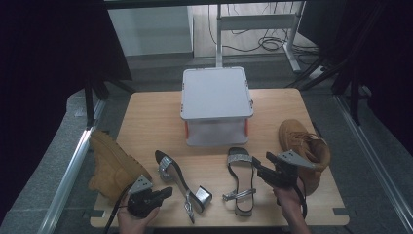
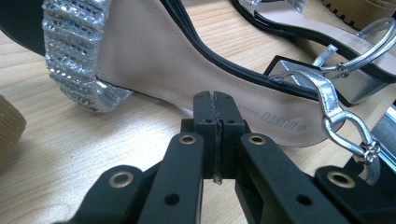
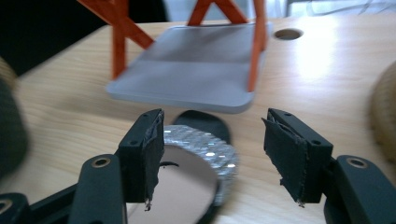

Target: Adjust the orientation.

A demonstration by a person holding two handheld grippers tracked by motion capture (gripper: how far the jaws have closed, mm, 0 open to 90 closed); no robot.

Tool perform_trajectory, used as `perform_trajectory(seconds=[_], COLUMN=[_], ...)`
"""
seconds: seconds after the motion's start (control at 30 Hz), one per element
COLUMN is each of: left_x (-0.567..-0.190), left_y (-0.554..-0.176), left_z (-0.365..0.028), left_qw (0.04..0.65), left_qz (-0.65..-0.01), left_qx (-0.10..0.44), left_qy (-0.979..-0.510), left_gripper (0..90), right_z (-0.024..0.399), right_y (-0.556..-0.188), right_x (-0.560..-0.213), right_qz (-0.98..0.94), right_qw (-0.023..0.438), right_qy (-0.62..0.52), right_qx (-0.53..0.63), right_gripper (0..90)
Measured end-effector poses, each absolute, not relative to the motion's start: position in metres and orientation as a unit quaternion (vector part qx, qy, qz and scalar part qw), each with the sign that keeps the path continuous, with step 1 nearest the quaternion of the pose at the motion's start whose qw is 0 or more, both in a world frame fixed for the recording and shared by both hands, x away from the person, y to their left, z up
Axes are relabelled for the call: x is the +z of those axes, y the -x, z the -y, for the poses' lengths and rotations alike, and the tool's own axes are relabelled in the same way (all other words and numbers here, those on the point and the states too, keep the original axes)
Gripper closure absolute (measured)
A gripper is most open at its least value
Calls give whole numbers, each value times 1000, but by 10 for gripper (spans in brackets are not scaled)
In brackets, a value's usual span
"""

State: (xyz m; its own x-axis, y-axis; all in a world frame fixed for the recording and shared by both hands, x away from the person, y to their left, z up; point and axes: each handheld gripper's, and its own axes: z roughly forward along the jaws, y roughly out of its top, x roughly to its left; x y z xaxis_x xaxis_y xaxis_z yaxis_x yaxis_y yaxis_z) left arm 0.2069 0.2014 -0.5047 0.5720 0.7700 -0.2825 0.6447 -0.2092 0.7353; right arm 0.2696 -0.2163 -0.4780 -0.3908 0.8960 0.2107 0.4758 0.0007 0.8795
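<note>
Wooden table [image 1: 146,117] holds a grey box [image 1: 216,92] on orange legs at the top middle. Two sparkly sandals lie in the lower middle, one on its side [image 1: 178,183] and one flat [image 1: 239,180]. Brown boots [image 1: 112,165] sit at both edges. Left gripper [image 1: 165,191], jaws pressed together with nothing in them, points at the tipped sandal. Right gripper [image 1: 257,168] hangs wide open over the flat sandal's shiny strap [image 3: 201,144].

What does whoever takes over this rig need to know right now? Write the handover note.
Left claw: shut, empty, beside the left sandal, which lies on its side.
Right claw: open, over the right sandal's glitter strap; that sandal is flat on the table.
Tan boots sit at the left edge and right edge; the grey two-tier rack stands behind.
Done: nothing is held.
Left: grip the sandals, probably.
</note>
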Motion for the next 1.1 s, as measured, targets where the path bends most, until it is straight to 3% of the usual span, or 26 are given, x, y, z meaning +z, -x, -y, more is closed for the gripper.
perform_trajectory(seconds=[0.07,1.1], left_x=[-508,-517], left_y=[-210,-225], left_z=[-198,-178], left_qw=[430,443], left_qz=[-460,-464], left_qx=[67,42], left_qy=[-774,-766], left_gripper=[899,900], right_z=[212,229], right_y=[-269,-263], right_x=[-478,-475], right_qz=[-686,-664], right_qw=[252,252], right_qy=[-499,-515], right_qx=[465,479], right_gripper=[378,384])
